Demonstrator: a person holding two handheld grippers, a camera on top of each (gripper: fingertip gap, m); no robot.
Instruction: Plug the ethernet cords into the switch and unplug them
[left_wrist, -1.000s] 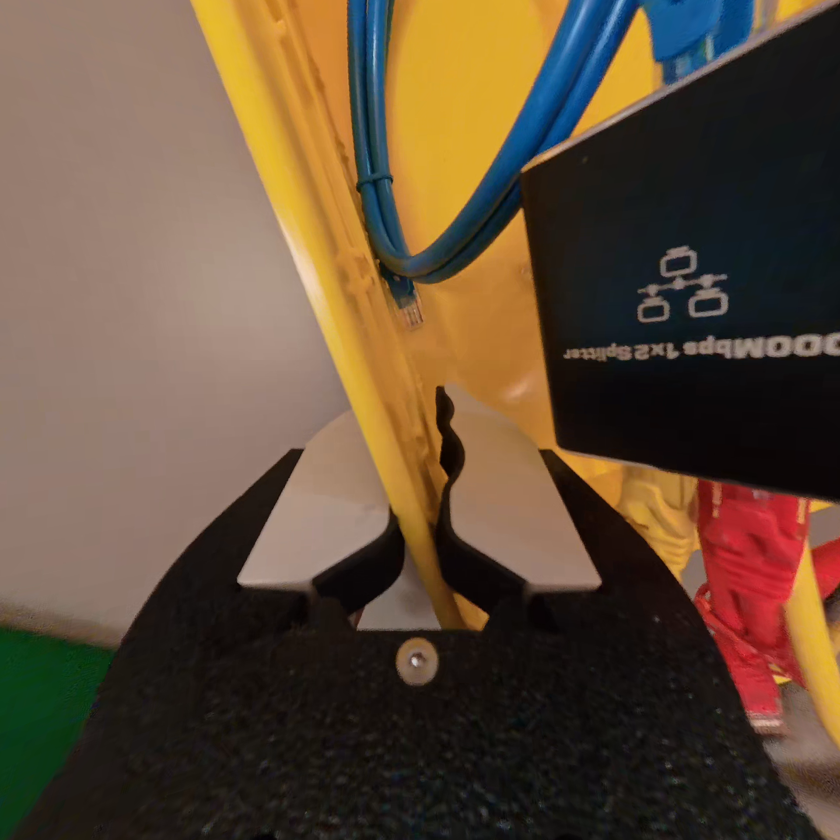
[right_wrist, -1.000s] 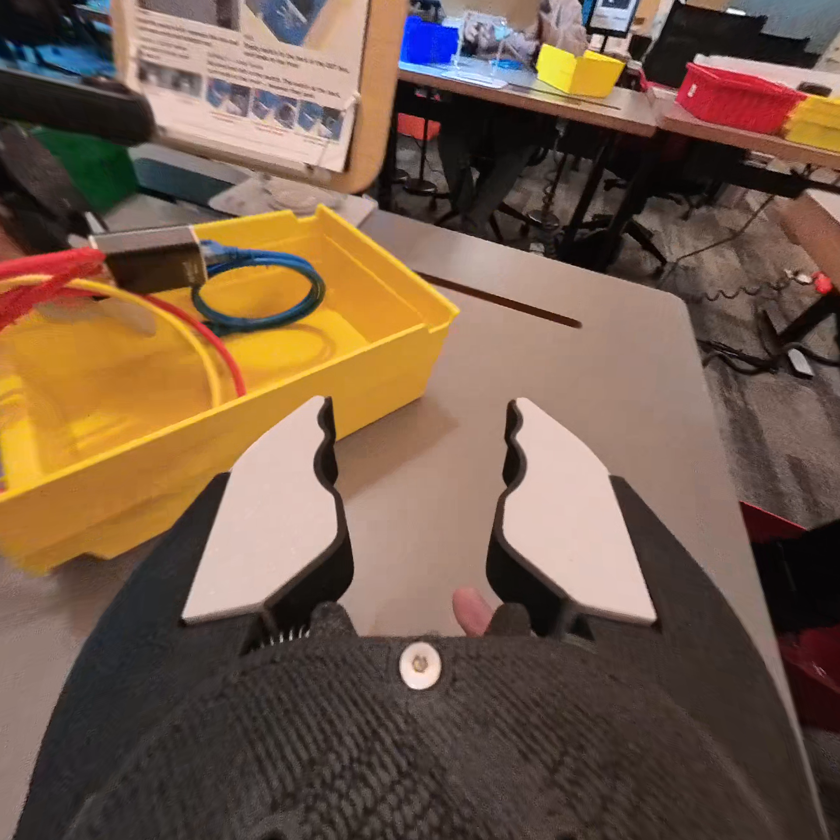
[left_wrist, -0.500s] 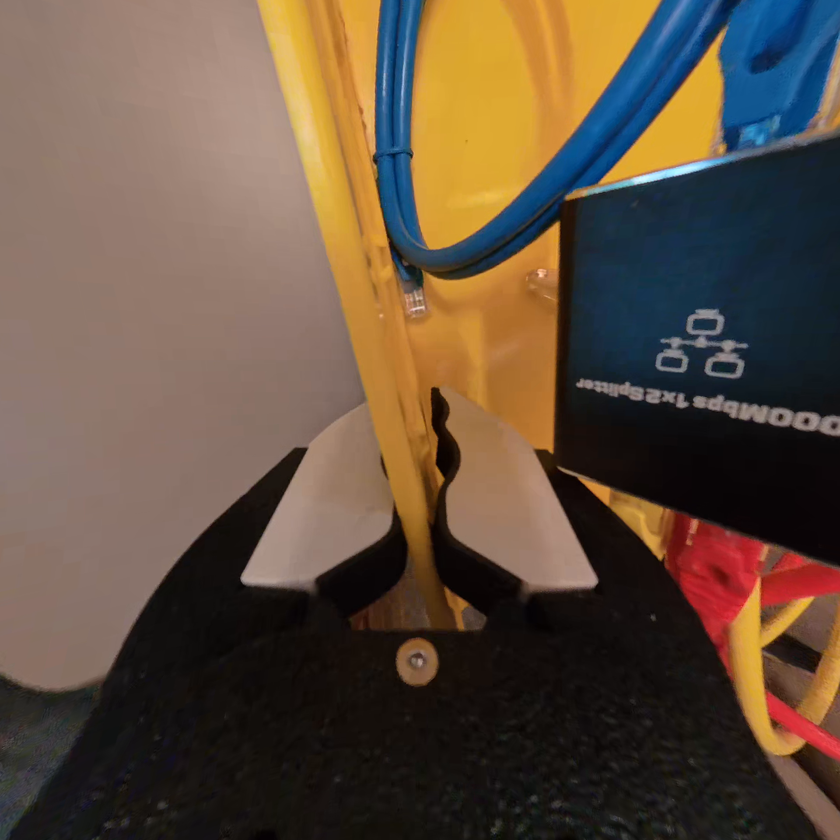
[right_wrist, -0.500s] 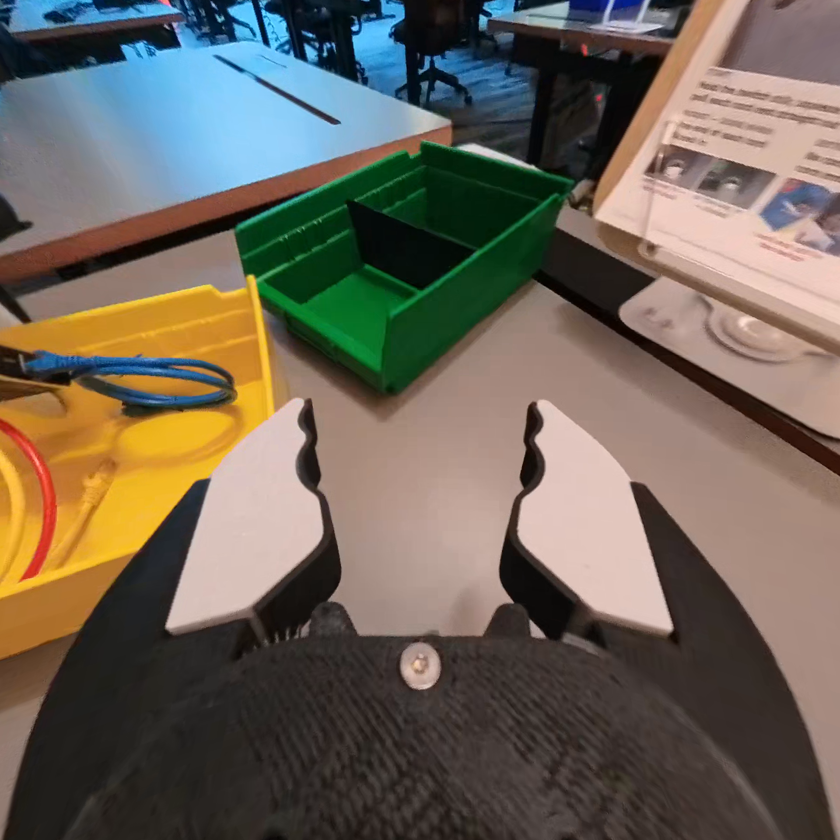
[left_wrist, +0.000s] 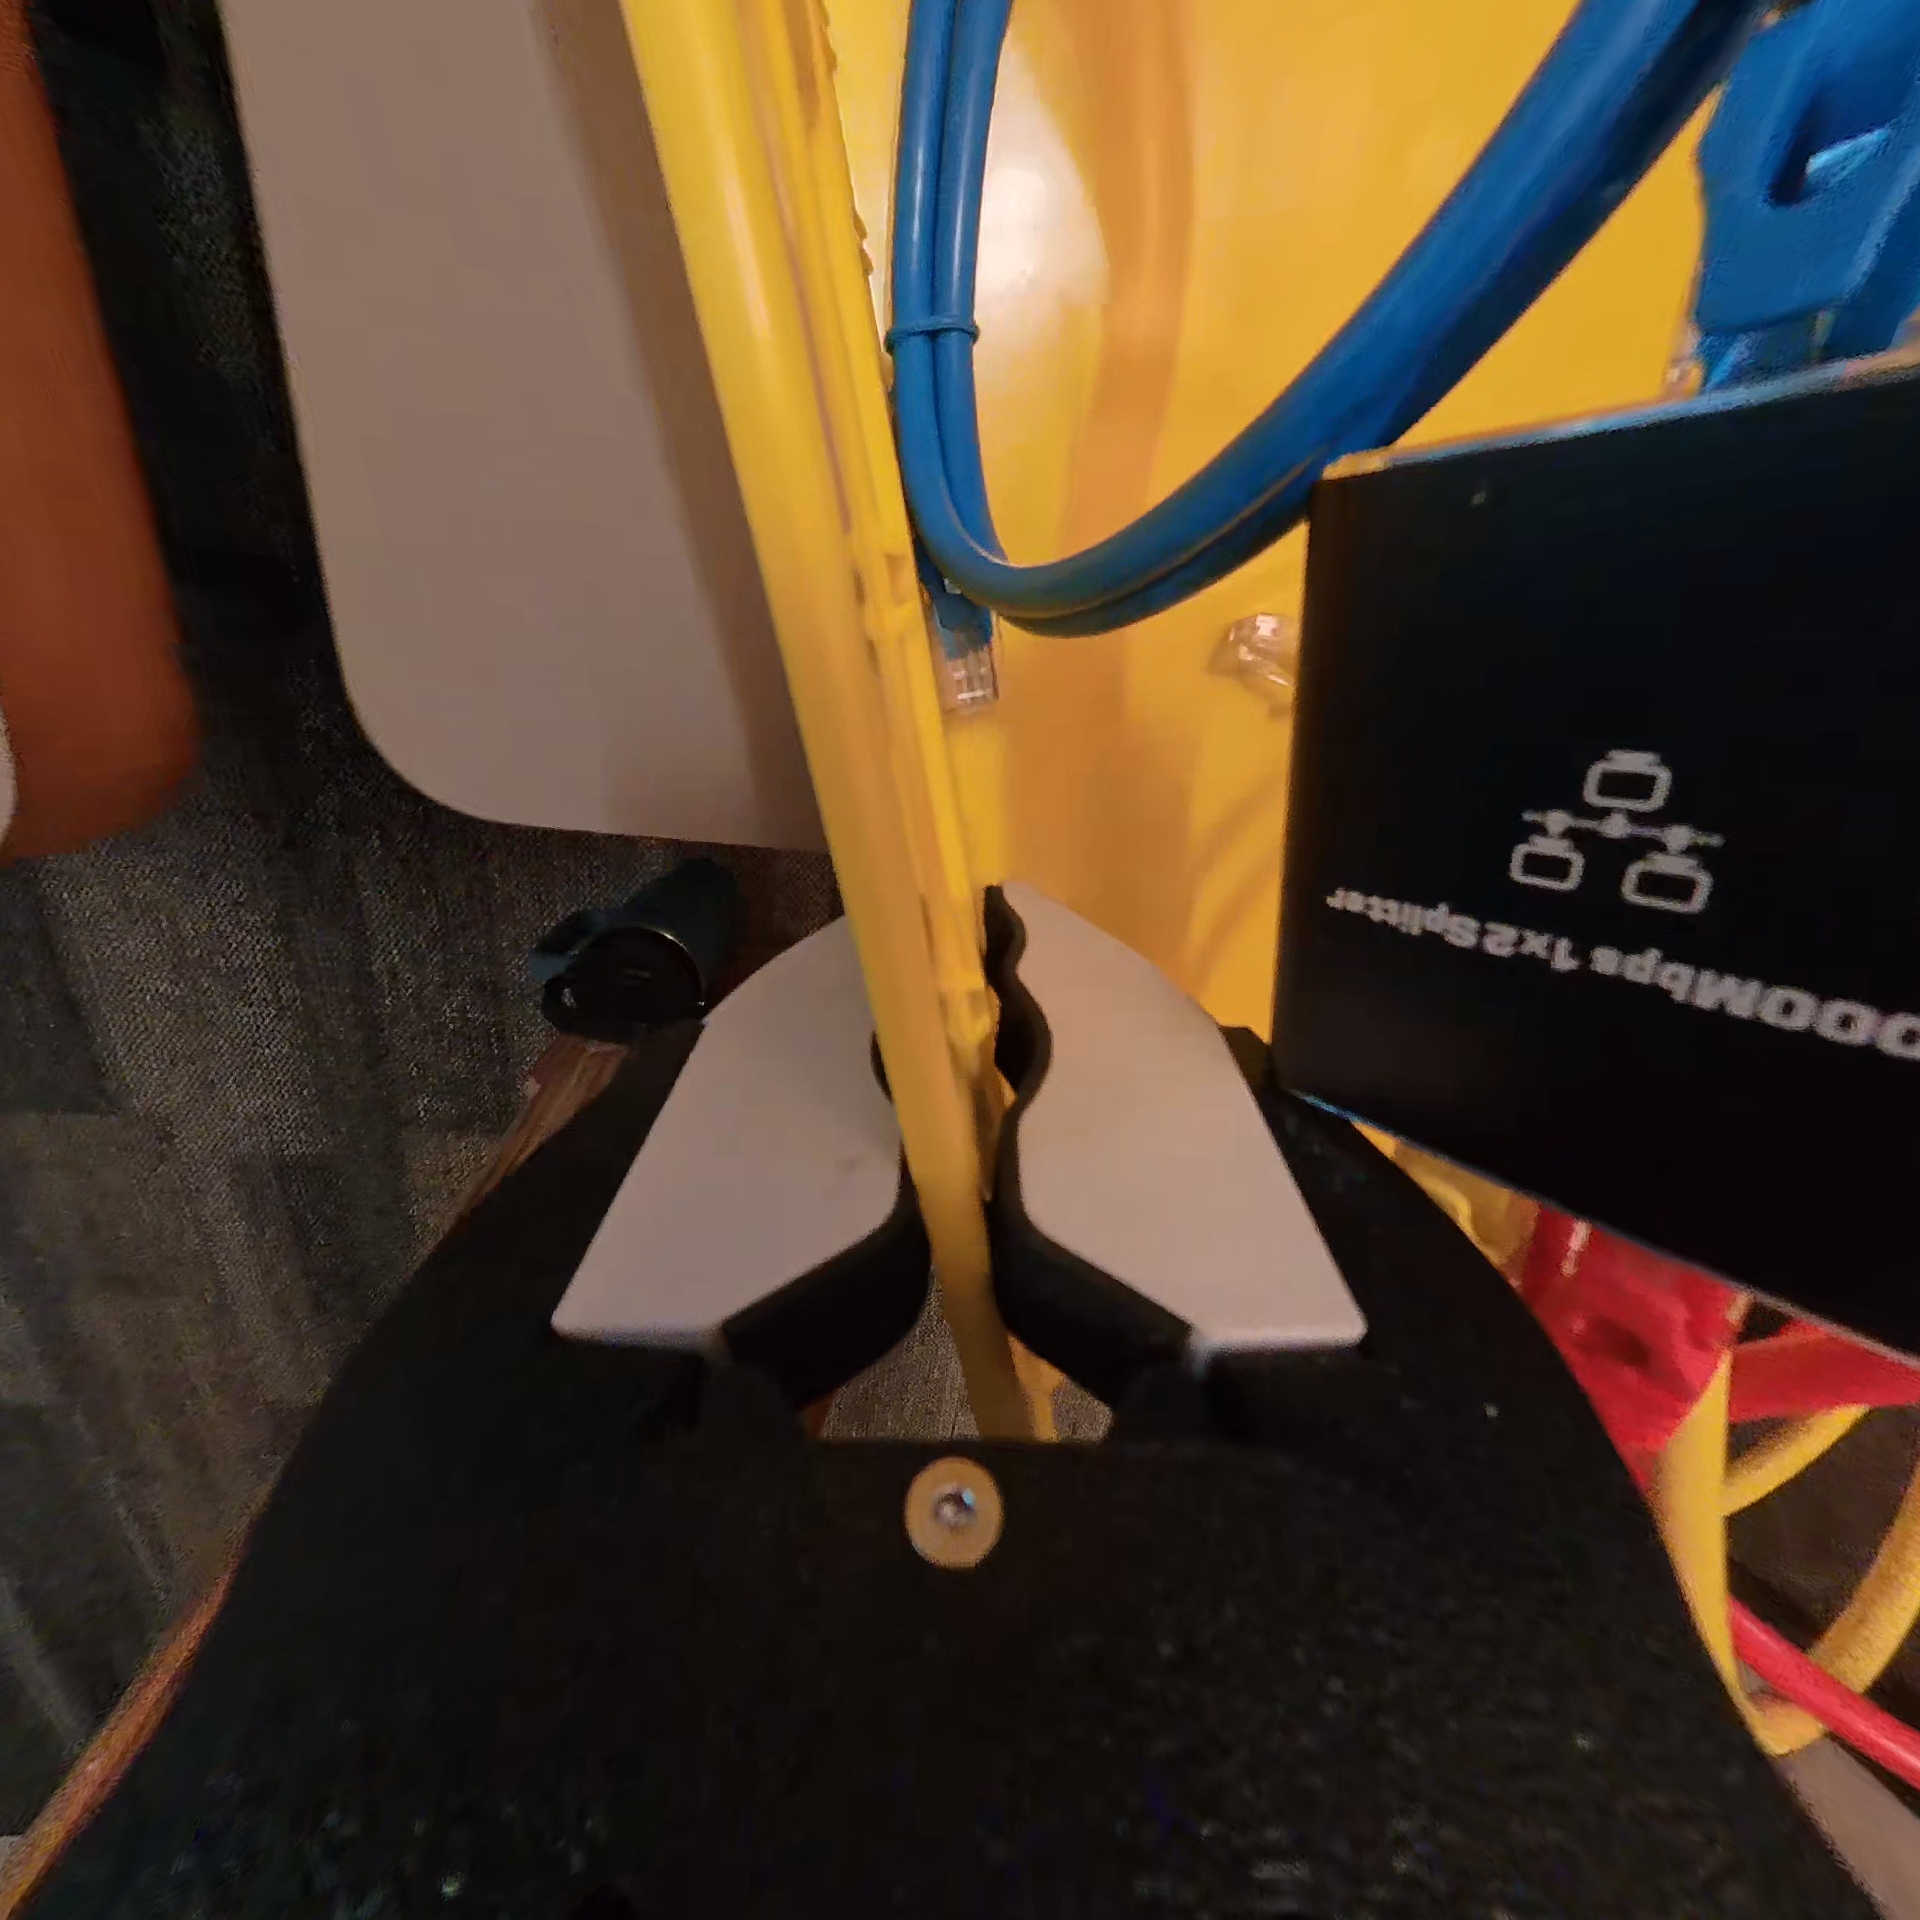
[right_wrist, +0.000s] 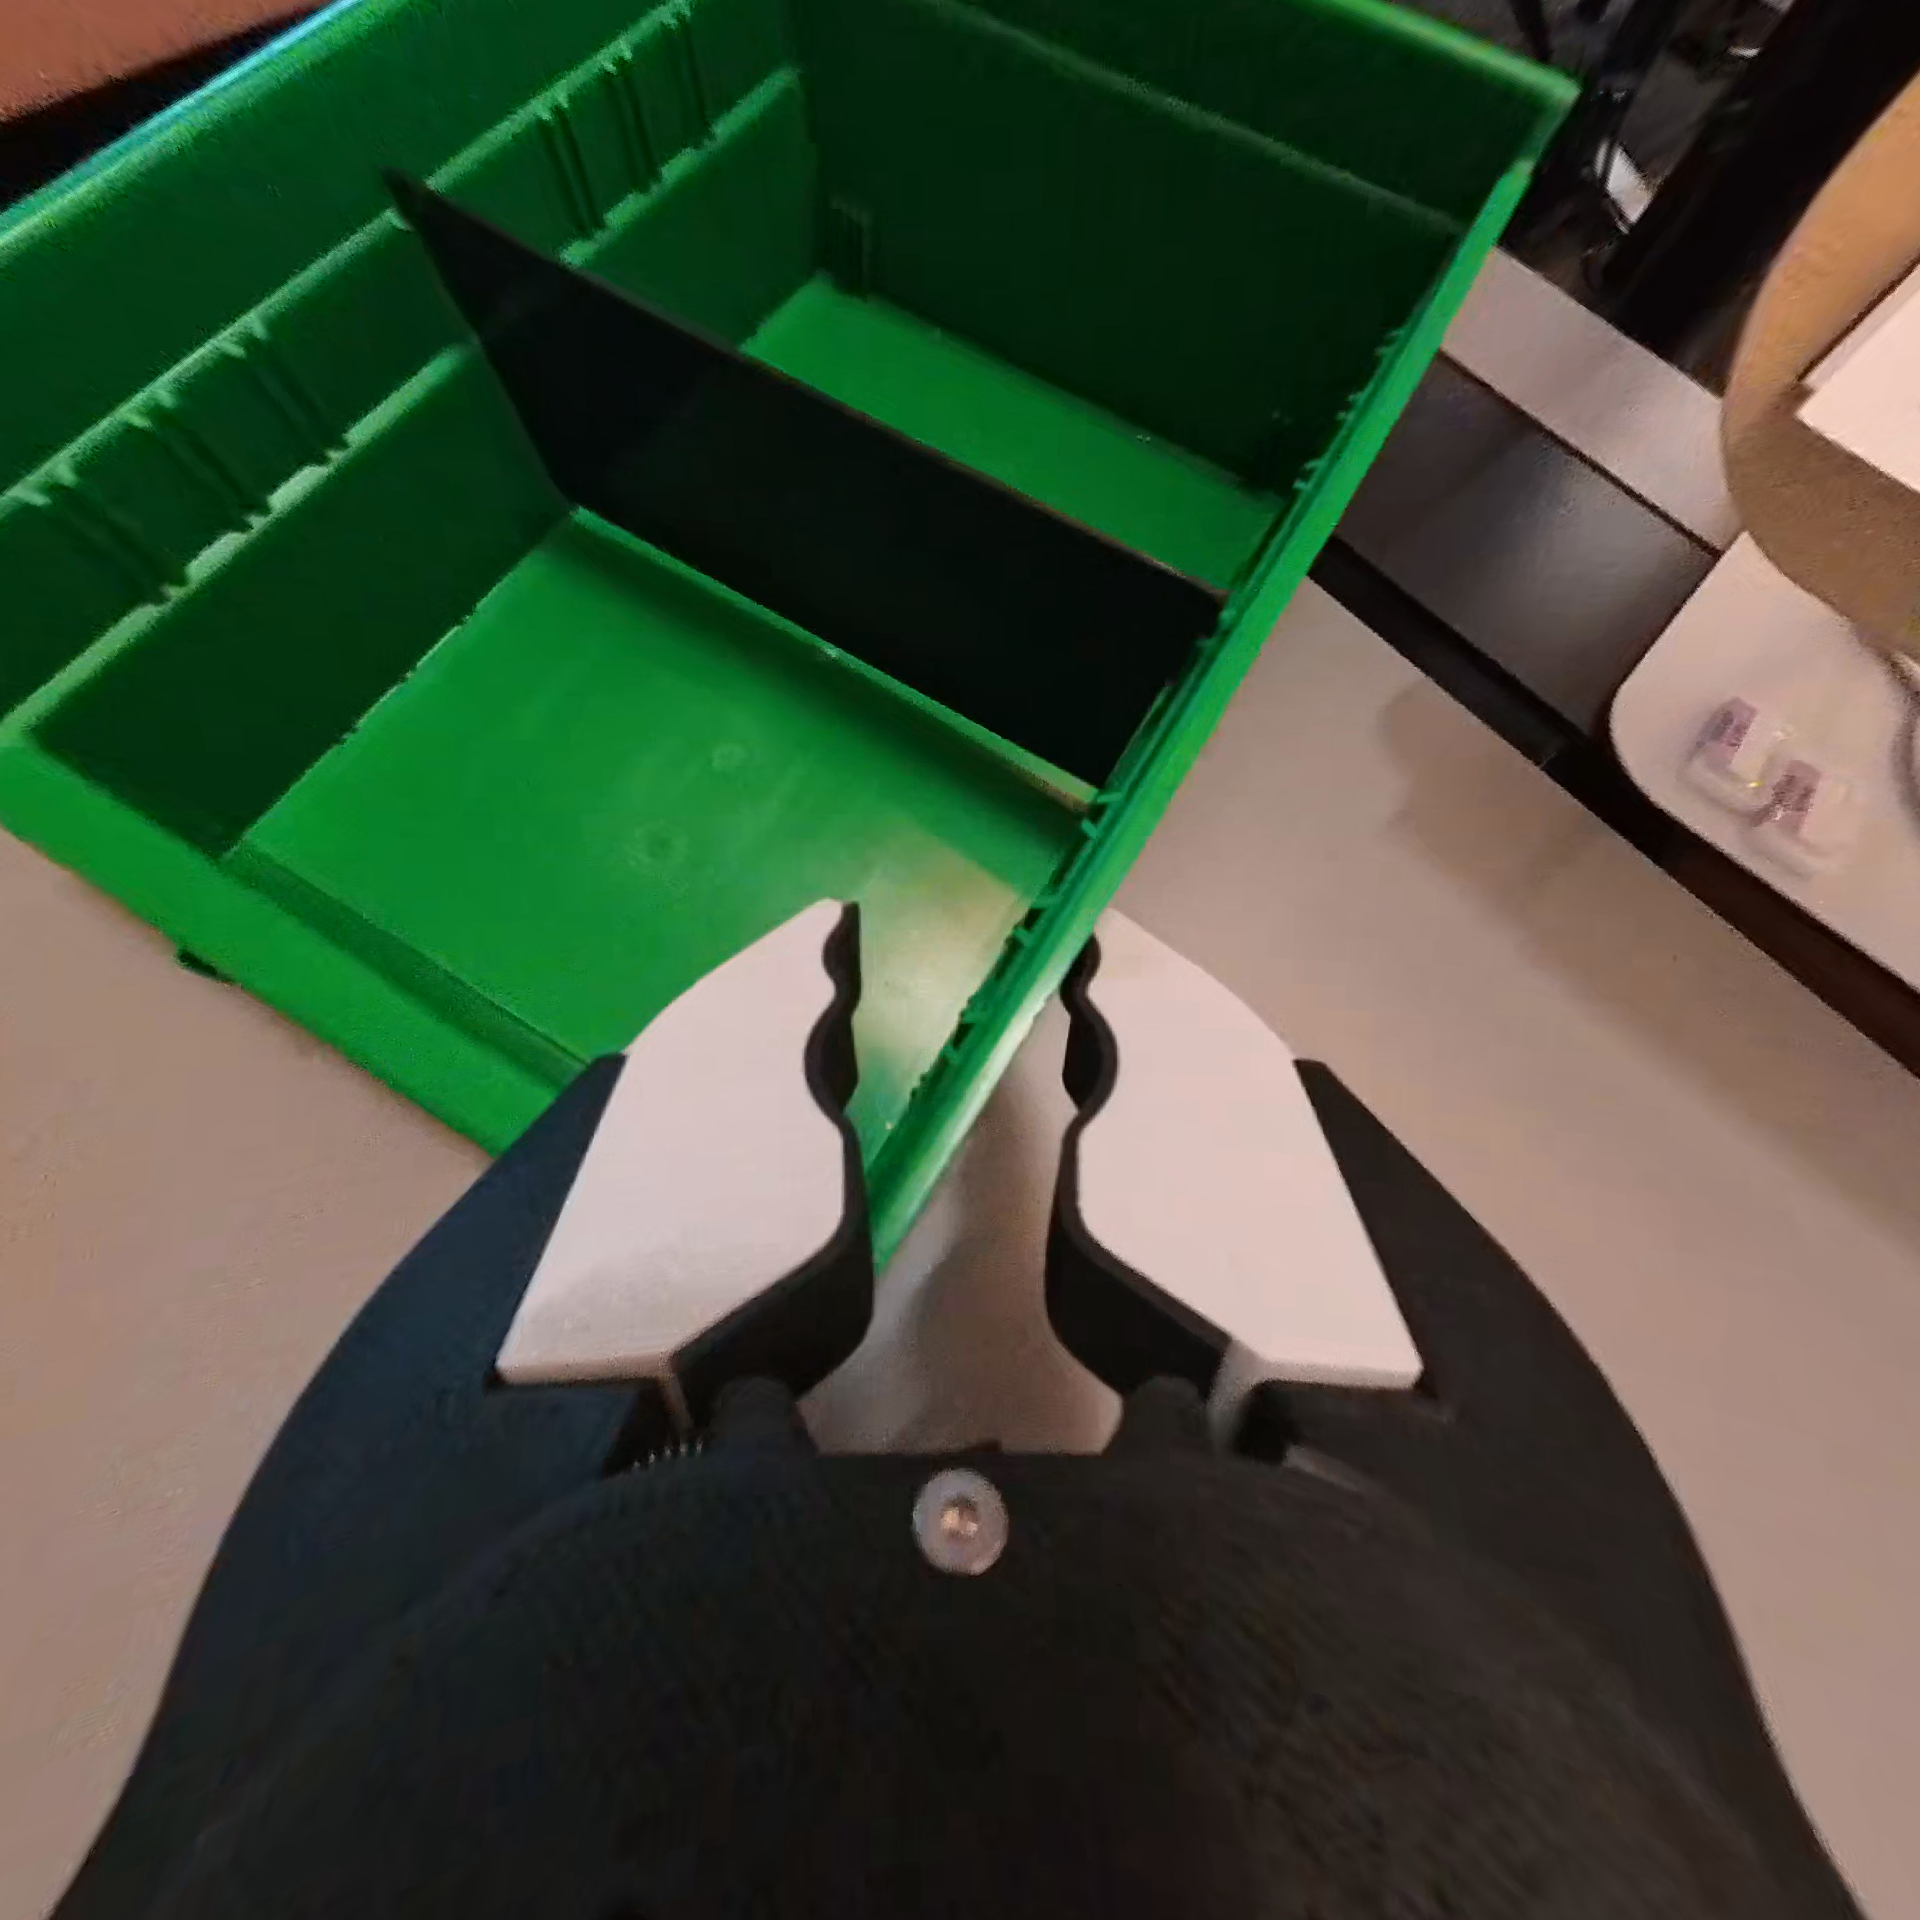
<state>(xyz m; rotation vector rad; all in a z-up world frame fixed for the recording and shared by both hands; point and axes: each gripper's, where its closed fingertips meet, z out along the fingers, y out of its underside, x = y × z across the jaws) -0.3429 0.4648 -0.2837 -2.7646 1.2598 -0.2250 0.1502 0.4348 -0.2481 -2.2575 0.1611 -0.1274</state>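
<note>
My left gripper (left_wrist: 935, 914) is shut on the side wall of the yellow bin (left_wrist: 831, 520). Inside the bin, the black switch box (left_wrist: 1610, 675) sits at the right with a blue plug (left_wrist: 1818, 208) at its top edge. A looped blue cord (left_wrist: 935, 364) lies along the wall, its free clear plug (left_wrist: 966, 665) loose. Red cords (left_wrist: 1621, 1340) and a yellow cord (left_wrist: 1704, 1558) lie below the switch. My right gripper (right_wrist: 961, 935) straddles the near right wall of an empty green bin (right_wrist: 1351, 468), with its jaws narrowed but a gap still showing.
The green bin has a black divider (right_wrist: 831, 468) across its middle and stands on the grey table (right_wrist: 1455, 1039). A white stand base (right_wrist: 1766, 748) with a tan board (right_wrist: 1818, 364) is at the right. In the left wrist view, the carpet floor (left_wrist: 260, 1039) and a black caster-like object (left_wrist: 634, 956) show below the table corner. The left gripper's tips are roughly 50 centimeters from the right gripper's.
My right gripper swung from the yellow bin to the green bin, moved in over its wall and narrowed its jaws. My left gripper kept its hold; the table corner and floor came into view.
</note>
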